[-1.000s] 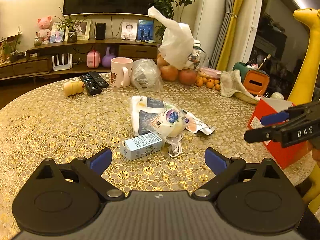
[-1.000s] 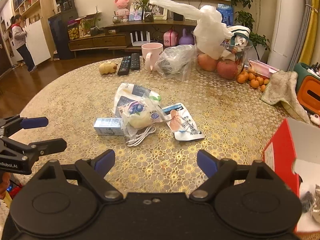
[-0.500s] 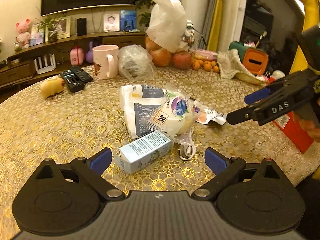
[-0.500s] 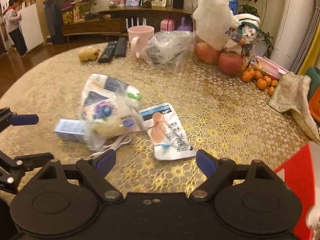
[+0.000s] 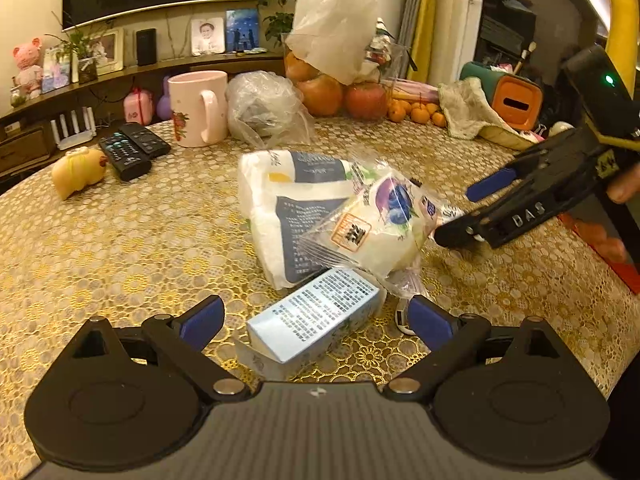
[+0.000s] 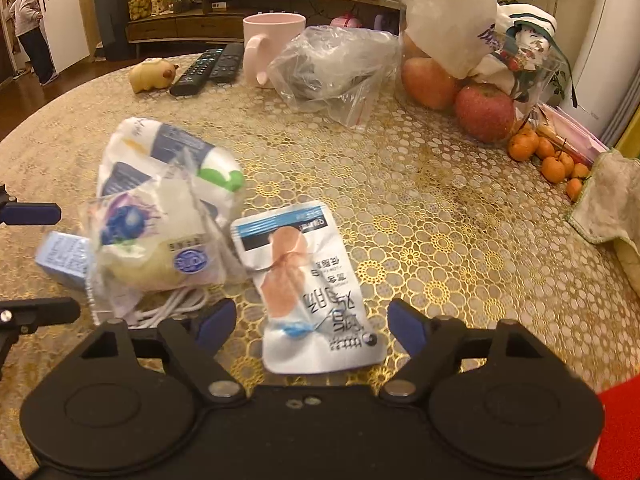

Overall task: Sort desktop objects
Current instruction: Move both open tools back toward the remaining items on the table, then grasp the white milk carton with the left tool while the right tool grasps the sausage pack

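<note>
A pile lies mid-table: a white and dark blue tissue pack [image 5: 288,200] [image 6: 160,152], a clear-wrapped bun [image 5: 380,224] [image 6: 148,240], a white cable [image 6: 172,308] and a light blue box [image 5: 320,308] [image 6: 60,256]. My left gripper [image 5: 316,320] is open low over the table, with the blue box lying between its fingers, untouched. A white snack pouch [image 6: 308,288] lies flat between the fingers of my right gripper [image 6: 310,324], whose jaws are closing but stand clear of it. In the left wrist view, the right gripper [image 5: 468,212] reaches in from the right.
At the back stand a pink mug [image 5: 196,108], two remotes [image 5: 132,148], a yellow pig toy [image 5: 80,170], a crumpled clear bag [image 5: 264,108], apples [image 6: 484,112] and oranges [image 6: 552,156]. A cloth [image 6: 604,200] and a red box [image 5: 600,248] lie right. A person [image 6: 30,20] stands far left.
Both grippers have come forward and down toward the pile. The blue box now sits between the left fingers, the pouch between the right fingers, and the right jaws have narrowed a little.
</note>
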A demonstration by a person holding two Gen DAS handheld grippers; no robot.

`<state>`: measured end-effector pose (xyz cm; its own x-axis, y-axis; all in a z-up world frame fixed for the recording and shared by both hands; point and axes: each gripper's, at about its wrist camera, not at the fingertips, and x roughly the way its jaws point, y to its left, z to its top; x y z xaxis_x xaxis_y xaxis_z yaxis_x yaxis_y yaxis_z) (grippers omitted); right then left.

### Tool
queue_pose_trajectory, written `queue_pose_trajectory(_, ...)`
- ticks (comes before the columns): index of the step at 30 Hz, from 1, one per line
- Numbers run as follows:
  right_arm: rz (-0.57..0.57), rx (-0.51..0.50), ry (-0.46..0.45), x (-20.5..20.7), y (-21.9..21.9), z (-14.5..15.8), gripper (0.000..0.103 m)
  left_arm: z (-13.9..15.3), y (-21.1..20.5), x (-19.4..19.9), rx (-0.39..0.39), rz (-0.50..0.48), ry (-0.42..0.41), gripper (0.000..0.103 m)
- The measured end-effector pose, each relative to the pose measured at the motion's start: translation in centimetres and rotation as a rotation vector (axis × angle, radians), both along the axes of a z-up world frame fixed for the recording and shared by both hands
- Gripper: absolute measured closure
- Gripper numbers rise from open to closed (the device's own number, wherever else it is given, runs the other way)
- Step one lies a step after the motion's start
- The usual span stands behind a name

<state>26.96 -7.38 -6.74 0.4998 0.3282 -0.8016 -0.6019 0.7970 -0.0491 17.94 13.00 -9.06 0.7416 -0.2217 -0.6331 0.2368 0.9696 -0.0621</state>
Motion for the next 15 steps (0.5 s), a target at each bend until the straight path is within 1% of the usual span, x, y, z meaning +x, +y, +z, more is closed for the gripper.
queue_pose_trajectory(3, 0.012, -0.001, 0.002, 0.5, 0.2, -0.4, 0.023, -0.5, -0.2, 0.2, 0.016, -0.010, -0.002, 0.005)
queue_pose_trajectory(6, 0.030, -0.010, 0.002, 0.9, 0.7, -0.9, 0.026, -0.8, -0.2, 0.4, 0.021, -0.017, 0.003, 0.009)
queue_pose_trajectory(9, 0.040, 0.006, 0.002, 1.3, 0.9, -1.2, 0.026, -1.1, -0.2, 0.4, 0.025, -0.024, 0.008, 0.013)
queue_pose_trajectory(12, 0.036, 0.042, 0.033, 1.7, 0.7, -1.3, 0.031, -1.2, -0.2, 0.5, 0.027, -0.027, 0.009, 0.023)
queue_pose_trajectory(14, 0.047, 0.041, 0.026, 1.5, 0.7, -1.3, 0.035, -1.2, -0.3, 0.4, 0.033, -0.026, 0.005, 0.027)
queue_pose_trajectory(15, 0.055, 0.041, 0.023, 1.4, 0.8, -1.2, 0.038, -1.2, -0.2, 0.4, 0.033, -0.024, 0.003, 0.031)
